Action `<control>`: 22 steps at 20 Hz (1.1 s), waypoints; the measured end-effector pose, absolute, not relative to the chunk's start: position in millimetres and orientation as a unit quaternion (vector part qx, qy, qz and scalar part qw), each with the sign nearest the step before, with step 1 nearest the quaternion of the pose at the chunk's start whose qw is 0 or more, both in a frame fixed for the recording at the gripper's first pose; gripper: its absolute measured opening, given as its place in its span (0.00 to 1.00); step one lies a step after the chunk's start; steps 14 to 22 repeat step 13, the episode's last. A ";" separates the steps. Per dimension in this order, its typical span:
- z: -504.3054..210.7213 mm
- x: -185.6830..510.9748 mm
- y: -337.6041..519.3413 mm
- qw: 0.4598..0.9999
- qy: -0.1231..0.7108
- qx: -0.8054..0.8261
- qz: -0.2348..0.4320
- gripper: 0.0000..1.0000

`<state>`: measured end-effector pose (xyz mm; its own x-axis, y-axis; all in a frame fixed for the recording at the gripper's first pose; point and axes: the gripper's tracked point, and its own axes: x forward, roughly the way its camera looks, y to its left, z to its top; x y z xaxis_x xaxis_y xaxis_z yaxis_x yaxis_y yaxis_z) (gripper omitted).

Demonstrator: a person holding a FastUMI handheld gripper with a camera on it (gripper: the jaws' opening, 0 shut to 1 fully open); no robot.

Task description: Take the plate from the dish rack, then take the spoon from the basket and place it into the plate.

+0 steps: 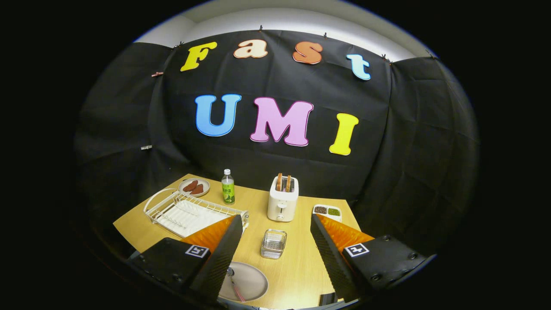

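Note:
A grey plate (249, 280) lies flat on the wooden table (297, 262), close in by my left finger. A spoon (235, 285) with a pinkish handle rests in the plate, its bowl near the finger. The small wire basket (273, 243) stands just ahead, between my fingers. The white dish rack (189, 212) sits beyond the left finger, with no plate standing in it. My gripper (275, 254) hangs above the table with its fingers wide apart and nothing held.
A white toaster (283, 199) with two slices stands beyond the basket. A green bottle (228, 186) and a small plate of brown food (194, 187) sit at the back left. A white two-part dish (327, 211) of grains lies beyond the right finger.

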<state>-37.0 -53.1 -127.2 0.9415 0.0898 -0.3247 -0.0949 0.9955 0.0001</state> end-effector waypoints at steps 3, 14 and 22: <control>-113.3 -37.0 -65.2 0.988 0.147 -0.022 0.037 0.98; -94.9 -38.1 -85.0 0.992 0.119 -0.027 0.017 0.98; -94.9 -38.1 -85.0 0.992 0.119 -0.027 0.017 0.98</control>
